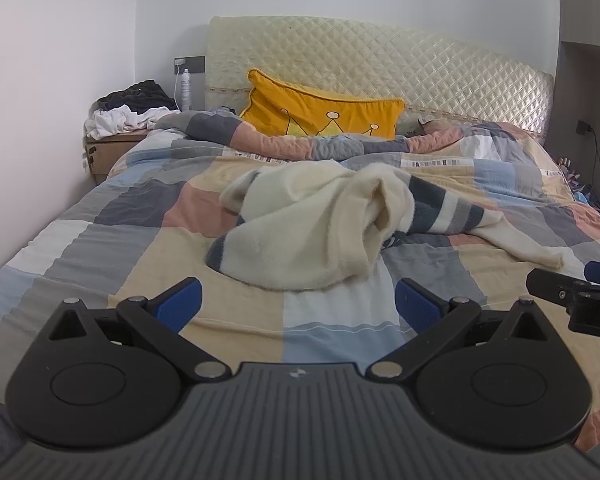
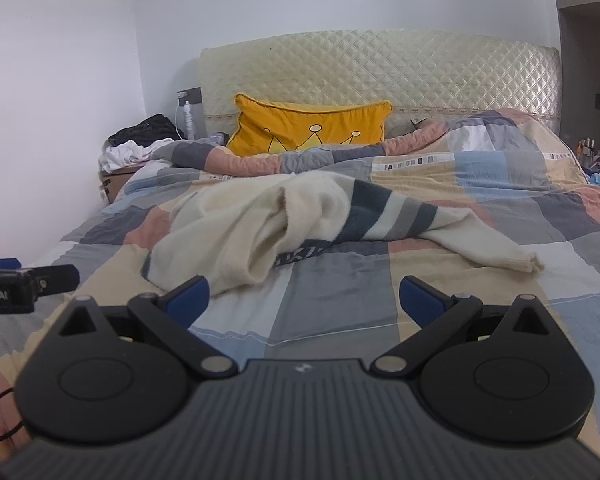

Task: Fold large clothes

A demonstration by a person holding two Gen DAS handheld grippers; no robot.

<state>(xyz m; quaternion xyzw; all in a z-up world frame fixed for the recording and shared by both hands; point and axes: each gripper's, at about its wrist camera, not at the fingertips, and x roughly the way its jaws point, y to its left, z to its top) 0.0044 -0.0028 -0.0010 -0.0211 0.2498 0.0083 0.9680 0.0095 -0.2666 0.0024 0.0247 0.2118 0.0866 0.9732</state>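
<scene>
A cream sweater point(image 1: 312, 220) point(image 2: 236, 224) with dark blue and grey stripes lies crumpled in the middle of the bed. One sleeve point(image 2: 496, 250) trails out to the right. My left gripper point(image 1: 298, 306) hovers open just in front of the sweater's near edge, nothing between its blue pads. My right gripper point(image 2: 304, 302) is open too, a little nearer than the sweater and to its right, over bare quilt. In the left wrist view the right gripper point(image 1: 580, 292) shows at the right edge; in the right wrist view the left gripper point(image 2: 16, 284) shows at the left edge.
A patchwork quilt point(image 1: 148, 216) point(image 2: 480, 308) covers the bed. A yellow crown pillow point(image 1: 320, 108) point(image 2: 308, 128) leans on the quilted headboard point(image 1: 380, 64). A nightstand with piled clothes point(image 1: 132, 108) and a bottle point(image 1: 186, 90) stands at the back left against the wall.
</scene>
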